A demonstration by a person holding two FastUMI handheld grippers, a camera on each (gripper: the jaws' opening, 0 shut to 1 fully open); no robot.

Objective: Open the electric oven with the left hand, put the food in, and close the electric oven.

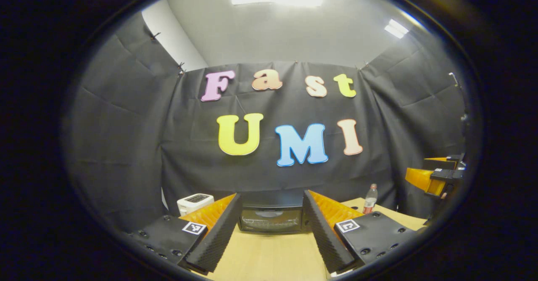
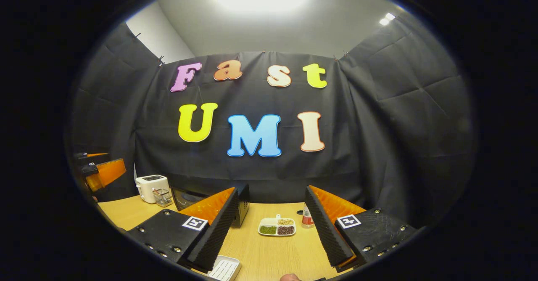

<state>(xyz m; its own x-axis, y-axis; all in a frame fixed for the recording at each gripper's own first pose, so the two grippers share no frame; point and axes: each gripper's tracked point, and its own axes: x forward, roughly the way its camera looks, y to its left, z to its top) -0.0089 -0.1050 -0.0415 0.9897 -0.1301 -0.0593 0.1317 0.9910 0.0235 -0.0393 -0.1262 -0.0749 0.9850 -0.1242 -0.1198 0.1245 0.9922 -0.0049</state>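
The black electric oven (image 1: 271, 218) stands at the back of the wooden table with its glass door closed. It lies straight ahead between the fingers of my left gripper (image 1: 272, 196), which is open, empty and well short of it. In the right gripper view the oven (image 2: 185, 197) is partly hidden behind a finger. A white divided dish of food (image 2: 277, 227) sits on the table ahead of my right gripper (image 2: 271, 190), open and empty above the table. The right gripper (image 1: 435, 176) hangs at the far right of the left gripper view, and the left gripper (image 2: 103, 173) at the far left of the right gripper view.
A white toaster (image 1: 194, 202) stands left of the oven, with a small rack (image 2: 162, 197) in front of it. A bottle (image 1: 370, 199) stands to the oven's right, near the dish. A white slatted tray (image 2: 225, 268) lies at the near table edge.
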